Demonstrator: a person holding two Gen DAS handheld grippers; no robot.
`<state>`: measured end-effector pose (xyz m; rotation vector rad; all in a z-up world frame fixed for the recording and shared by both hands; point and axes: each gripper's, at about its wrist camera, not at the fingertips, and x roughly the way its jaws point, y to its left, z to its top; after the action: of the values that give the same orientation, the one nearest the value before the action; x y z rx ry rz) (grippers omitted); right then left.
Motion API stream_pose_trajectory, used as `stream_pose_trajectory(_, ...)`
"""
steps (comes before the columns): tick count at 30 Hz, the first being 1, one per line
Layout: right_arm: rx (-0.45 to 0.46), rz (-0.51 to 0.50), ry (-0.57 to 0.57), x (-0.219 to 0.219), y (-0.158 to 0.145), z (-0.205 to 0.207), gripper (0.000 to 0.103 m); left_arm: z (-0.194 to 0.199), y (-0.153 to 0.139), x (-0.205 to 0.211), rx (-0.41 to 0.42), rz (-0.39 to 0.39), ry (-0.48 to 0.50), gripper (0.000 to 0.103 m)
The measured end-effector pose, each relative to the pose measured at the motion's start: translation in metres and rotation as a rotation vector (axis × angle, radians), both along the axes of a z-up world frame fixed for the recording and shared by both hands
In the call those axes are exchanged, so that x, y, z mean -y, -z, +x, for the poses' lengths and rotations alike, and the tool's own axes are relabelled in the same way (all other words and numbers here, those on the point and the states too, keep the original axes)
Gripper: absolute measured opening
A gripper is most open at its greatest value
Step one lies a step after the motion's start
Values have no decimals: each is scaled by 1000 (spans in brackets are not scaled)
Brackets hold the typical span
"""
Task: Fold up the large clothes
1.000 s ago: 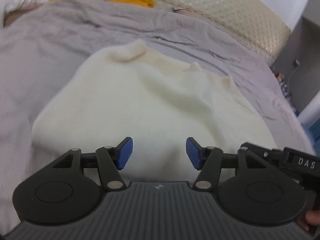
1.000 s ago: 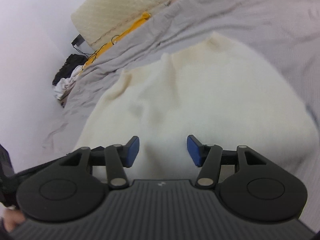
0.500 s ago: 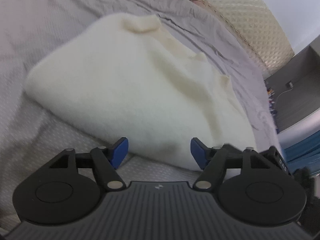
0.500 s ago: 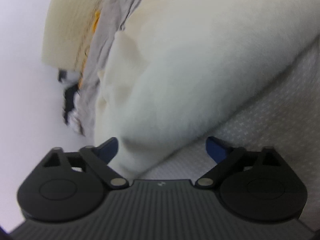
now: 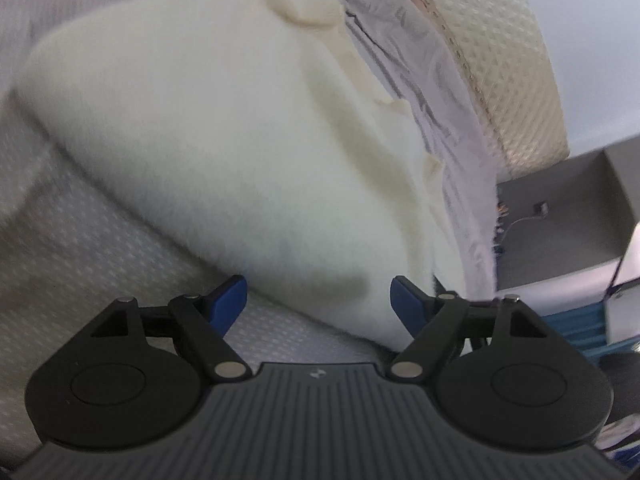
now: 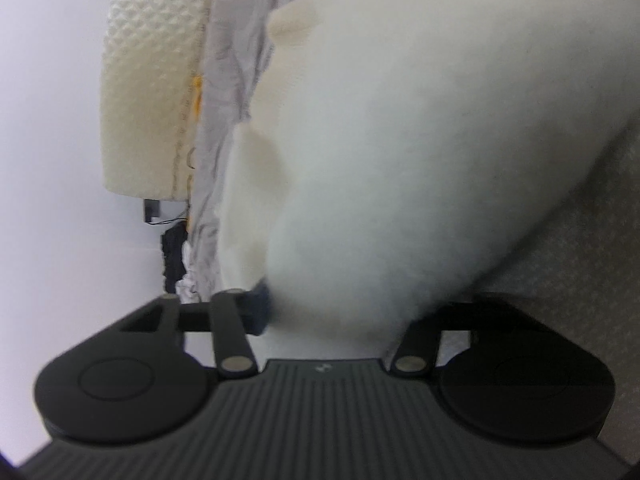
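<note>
Left wrist view: left gripper (image 5: 318,302) jaws wide apart at the near edge of the cream sweater (image 5: 224,140), folded on the grey bedsheet (image 5: 100,248); open sheet to its left. Right wrist view (blurry): right gripper (image 6: 340,312) jaws apart, sweater edge between them; grip unclear.

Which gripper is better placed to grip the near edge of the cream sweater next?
Probably the right gripper: the cream sweater already bulges between its open fingers. The left gripper is open too, with the edge just ahead.
</note>
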<state>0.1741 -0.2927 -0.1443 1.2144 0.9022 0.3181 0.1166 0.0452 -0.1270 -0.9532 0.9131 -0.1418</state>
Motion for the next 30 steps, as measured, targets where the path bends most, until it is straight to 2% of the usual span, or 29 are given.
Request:
stream_pose_trajectory(5,114,6,-20,-3,-15,1,44,4,15,-10,-15,-108,-40,83)
stream_pose_trajectory(8,122,26,-11,-2,-14,3,44,1,20,-21,-9,-188,-114,83)
stream_pose_trajectory(12,101,49,2,-1,-9,4,43,-3,30,-29,-45,-275,-178,83)
stream_pose_trajectory(17,97,35,1,-1,-12,6,43,-2,38,-35,-77,-286,-236,83)
stream_pose_trajectory(23,79,30,5,3,-11,6,43,1,28,-40,-4,-203,-295,82)
stream_pose_trajectory(30,51,18,3,4,-9,4,43,7,37,-52,-11,-186,-405,68)
